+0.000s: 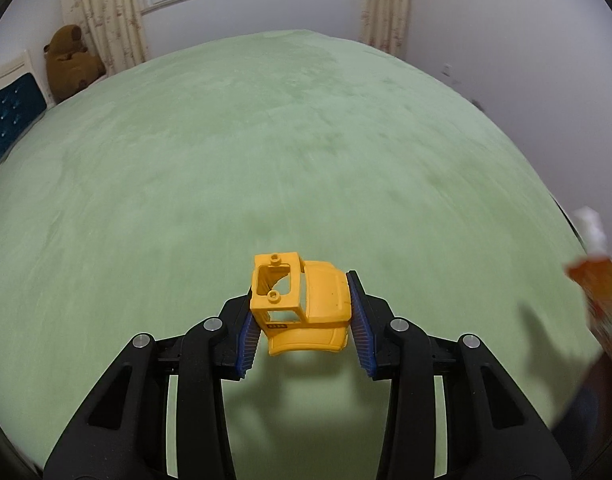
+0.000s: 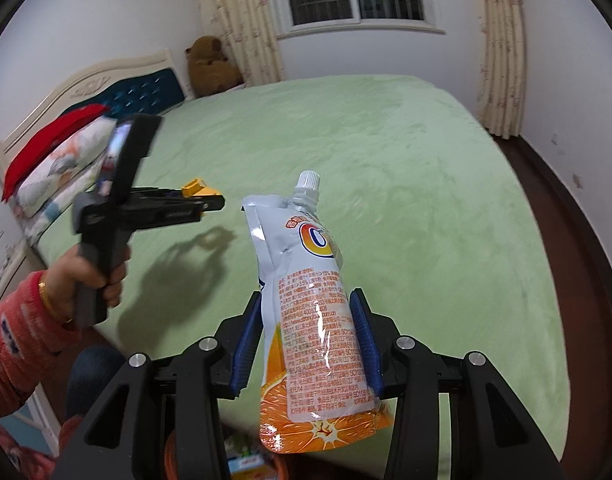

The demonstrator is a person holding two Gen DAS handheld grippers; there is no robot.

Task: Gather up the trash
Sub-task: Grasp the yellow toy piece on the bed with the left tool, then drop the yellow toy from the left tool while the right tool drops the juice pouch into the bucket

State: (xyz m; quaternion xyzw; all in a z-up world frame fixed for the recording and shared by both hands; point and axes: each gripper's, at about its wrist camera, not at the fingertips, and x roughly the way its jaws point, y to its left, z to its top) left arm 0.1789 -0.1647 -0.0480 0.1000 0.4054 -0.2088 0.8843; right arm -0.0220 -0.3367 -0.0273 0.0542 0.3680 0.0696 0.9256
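Left wrist view: the left gripper (image 1: 302, 320) hangs above the pale green bed cover (image 1: 266, 140), its jaws pinching a yellow plastic toy truck cab (image 1: 302, 308) between the blue ribbed pads (image 1: 361, 332). In the right wrist view, the right gripper (image 2: 306, 340) has its jaws clamped on a white and orange foil spouted juice pouch (image 2: 313, 320), cap upward, held over the bed's near edge. To its left a hand (image 2: 86, 280) in a red sleeve (image 2: 18, 340) grips the left gripper's handle. A brown teddy bear (image 2: 212, 66) sits by the curtain.

Yellow toy cab (image 1: 302, 304) held above bed; orange juice pouch (image 2: 313, 320) upright, cap on.
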